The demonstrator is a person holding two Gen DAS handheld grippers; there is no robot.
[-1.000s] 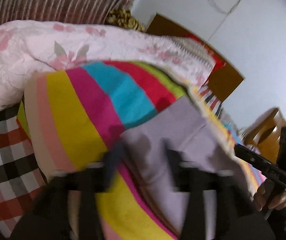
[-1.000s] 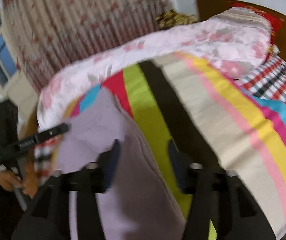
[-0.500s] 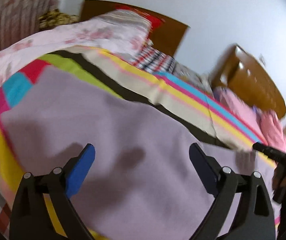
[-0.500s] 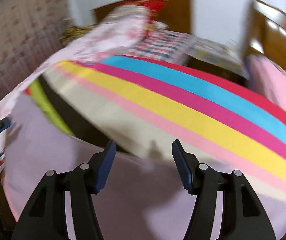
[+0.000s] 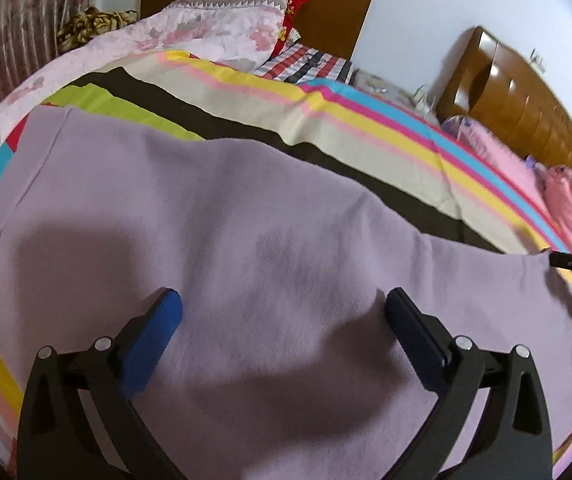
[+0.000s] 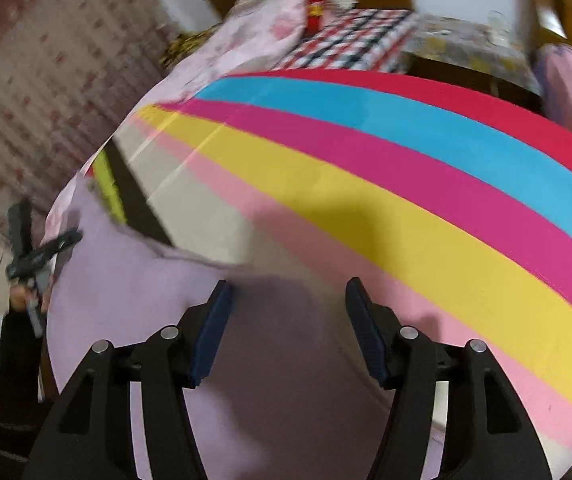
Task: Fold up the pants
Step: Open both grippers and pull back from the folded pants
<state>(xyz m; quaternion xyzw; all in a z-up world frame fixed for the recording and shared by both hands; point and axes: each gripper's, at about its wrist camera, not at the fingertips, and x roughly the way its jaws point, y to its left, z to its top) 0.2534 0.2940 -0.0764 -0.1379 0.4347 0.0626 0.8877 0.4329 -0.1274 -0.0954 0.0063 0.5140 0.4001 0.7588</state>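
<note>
Currently your working surface is the bed (image 5: 366,152), covered by a striped sheet (image 6: 366,184) in yellow, magenta, blue, red, pale pink, beige, black and lime bands. Along its far edge lie a pink floral quilt (image 5: 190,32) and a checked cloth (image 5: 306,64), with a dark wooden headboard (image 5: 326,8) behind them. A second wooden headboard (image 5: 526,112) stands past the bed's right edge, with pink bedding (image 5: 526,184) in front of it.

The lilac pants (image 5: 246,240) lie spread flat on the striped sheet along the bed's near edge, covering most of the left wrist view; one seam runs near their left end. In the right wrist view the same pants (image 6: 134,280) fill the lower left, their far edge blurred.

Your left gripper (image 5: 282,312) hangs over the pants with its jaws spread wide; they have just been opening, and no cloth sits between the blue pads (image 5: 154,336). Your right gripper (image 6: 286,300) is over the pants' right end, near the pink band; its jaws have just been closing but a clear gap remains, and the pads (image 6: 214,332) pinch no cloth. Each gripper appears at the edge of the other's view, with part of your hand (image 6: 20,300) on the handle.
</note>
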